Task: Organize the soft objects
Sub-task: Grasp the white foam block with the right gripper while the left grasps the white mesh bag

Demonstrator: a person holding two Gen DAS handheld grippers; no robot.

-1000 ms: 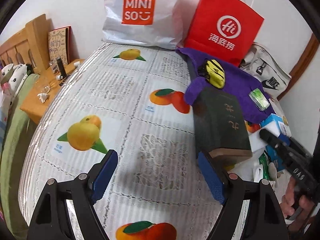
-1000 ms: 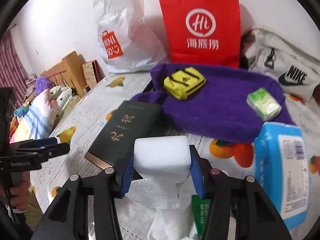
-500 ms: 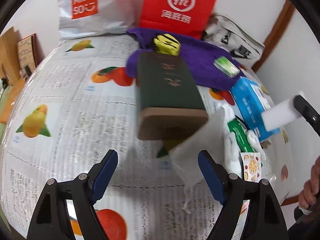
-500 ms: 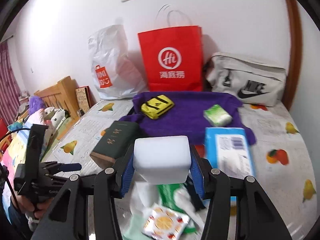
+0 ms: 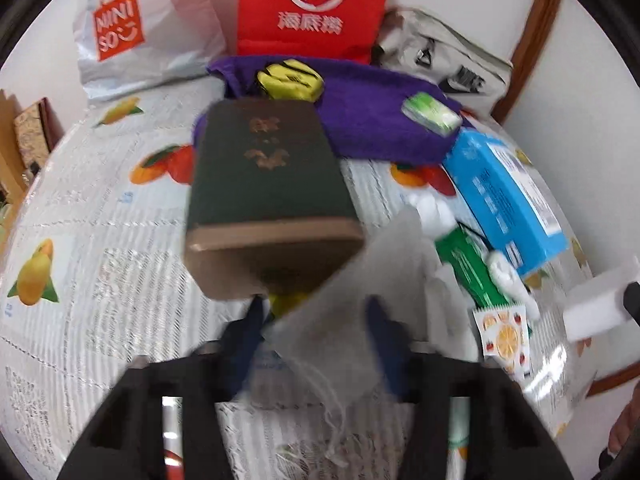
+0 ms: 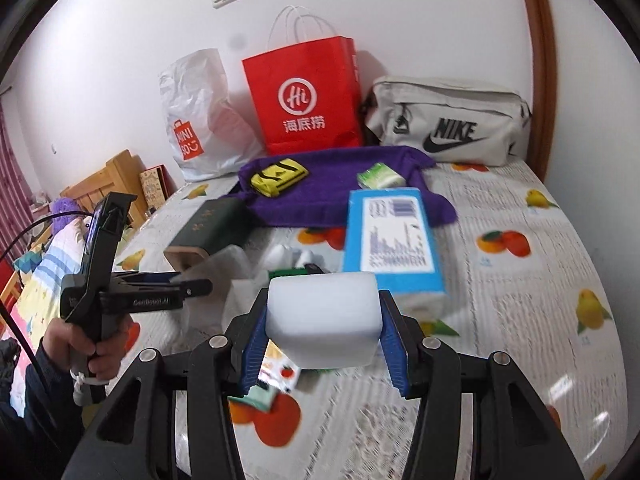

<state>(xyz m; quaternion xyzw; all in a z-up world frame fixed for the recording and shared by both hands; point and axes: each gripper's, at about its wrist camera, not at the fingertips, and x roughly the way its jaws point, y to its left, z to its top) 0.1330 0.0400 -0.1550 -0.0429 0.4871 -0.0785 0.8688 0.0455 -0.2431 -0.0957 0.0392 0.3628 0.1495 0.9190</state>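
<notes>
Left wrist view: the left gripper [image 5: 316,320] is closing its jaws around a translucent white pouch [image 5: 344,312], which lies between the blue pads; motion blur hides whether they press on it yet. Just beyond the pouch lies a dark green box [image 5: 264,184] on the fruit-print bed [image 5: 100,240]. A blue pack [image 5: 508,200] lies toward the bed's right edge, a purple towel [image 5: 372,120] at its far end, below a red bag [image 5: 316,4].

Right wrist view: the right gripper [image 6: 324,320] holds a white sponge [image 6: 324,320] between its blue pads, lifted above the bed [image 6: 520,280]. The left gripper [image 6: 192,286] shows at the left edge of the bed, in a hand [image 6: 100,344], its tips at the pouch [image 6: 228,264] beside the box [image 6: 208,228]. The pack [image 6: 392,236] lies mid-bed.
</notes>
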